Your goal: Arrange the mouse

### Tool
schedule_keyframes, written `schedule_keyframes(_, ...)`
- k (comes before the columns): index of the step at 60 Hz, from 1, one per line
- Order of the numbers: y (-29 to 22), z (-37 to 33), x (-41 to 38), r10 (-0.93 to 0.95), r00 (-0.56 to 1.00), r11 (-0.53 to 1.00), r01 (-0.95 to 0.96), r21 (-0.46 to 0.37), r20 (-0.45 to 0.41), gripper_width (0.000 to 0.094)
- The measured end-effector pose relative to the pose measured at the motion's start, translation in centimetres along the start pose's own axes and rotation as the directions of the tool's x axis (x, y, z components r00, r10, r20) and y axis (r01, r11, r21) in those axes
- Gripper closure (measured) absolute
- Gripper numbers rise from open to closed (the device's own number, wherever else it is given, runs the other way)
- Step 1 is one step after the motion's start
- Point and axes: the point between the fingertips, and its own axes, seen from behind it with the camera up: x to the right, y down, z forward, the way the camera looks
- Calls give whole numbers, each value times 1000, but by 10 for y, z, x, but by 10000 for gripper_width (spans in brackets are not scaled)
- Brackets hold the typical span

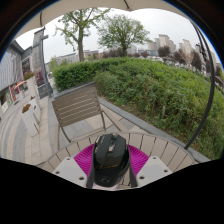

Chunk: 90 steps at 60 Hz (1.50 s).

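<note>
A black computer mouse [111, 158] sits between my two fingers, with the magenta pads [84, 158] pressing on it from both sides. My gripper [111, 162] is shut on the mouse and holds it up in the air above a wooden slatted deck [150, 142]. The mouse's front points away from me. Its lower part is hidden by the gripper body.
A wooden slatted chair [76, 104] stands just beyond the mouse on the deck. A green hedge and grass slope [160, 90] rise behind and beside it. Trees [122, 30] and buildings [172, 46] stand far off. Another building [28, 60] is beyond the chair.
</note>
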Motion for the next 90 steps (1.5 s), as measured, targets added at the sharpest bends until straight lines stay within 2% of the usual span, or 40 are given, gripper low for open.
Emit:
schedule_keyframes(4,2,23,-36,-9,999,1000,10,-15,32,440)
schedule_keyframes(9,27,50,-78,-35,997,998,38,-52,75,439)
schedule_keyframes(20,111,96,-114,-146,987,978,154,-142,65,430)
schedule_keyframes(27,149,103,-103,-173,985,962,175,-211,27,325)
schedule_keyframes(29,146,101,-104,-155,988,967,156,-201,21,295)
schedule_keyframes(32,140,98,-100,-136,991,968,132,-215,-2,181)
schedule_keyframes(34,130,84,-93,-126,992,971,119,-208,-20,78)
schedule_keyframes(41,94,22,-82,-88,995,979,77,-189,-48,84)
schedule_keyframes(49,85,-90,-82,-44,999,977,41,-211,-8,89)
schedule_keyframes(60,122,-235,-41,-118,988,960,89,-266,-96,89)
schedule_keyframes(67,161,-296,-19,-104,982,953,53,-297,-157,87)
schedule_keyframes(76,204,-338,0,-17,981,942,-50,-333,-195,88)
schedule_keyframes(81,215,-349,9,-1,977,943,-69,-325,-211,84)
schedule_keyframes(90,224,-361,20,-5,981,942,-60,-332,-192,80)
